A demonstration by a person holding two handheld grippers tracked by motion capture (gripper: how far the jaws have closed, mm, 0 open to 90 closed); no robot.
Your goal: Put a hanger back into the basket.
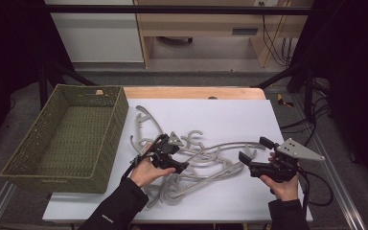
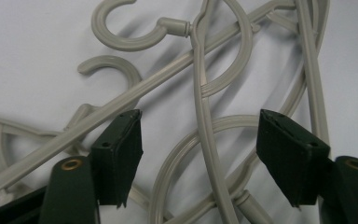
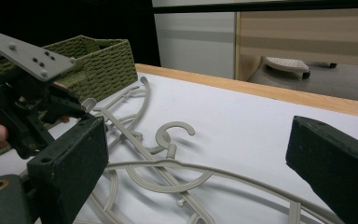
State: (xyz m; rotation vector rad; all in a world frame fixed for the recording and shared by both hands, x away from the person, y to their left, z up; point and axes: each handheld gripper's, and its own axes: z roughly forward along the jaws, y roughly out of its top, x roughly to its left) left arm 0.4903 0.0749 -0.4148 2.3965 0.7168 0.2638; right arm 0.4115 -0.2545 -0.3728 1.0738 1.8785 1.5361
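Several grey plastic hangers (image 1: 210, 163) lie tangled on the white sheet (image 1: 220, 115) in the middle of the table. My left gripper (image 1: 173, 161) hangs over the left part of the pile, pointing down. In the left gripper view its jaws (image 2: 200, 119) stand wide open, with a hanger bar (image 2: 204, 121) and a curved arm running between them, touching neither pad. My right gripper (image 1: 255, 150) is open at the right end of the pile, low over the sheet. In the right gripper view its open jaws (image 3: 200, 135) frame a hanger hook (image 3: 173, 131), with the left gripper (image 3: 25, 109) beyond.
An empty green woven basket (image 1: 72, 176) stands at the table's left, next to the sheet (image 3: 242, 121). A wooden table edge (image 1: 191, 92) runs along the back. Black cables (image 1: 316, 184) trail off the right side. Bare sheet lies behind and right of the pile.
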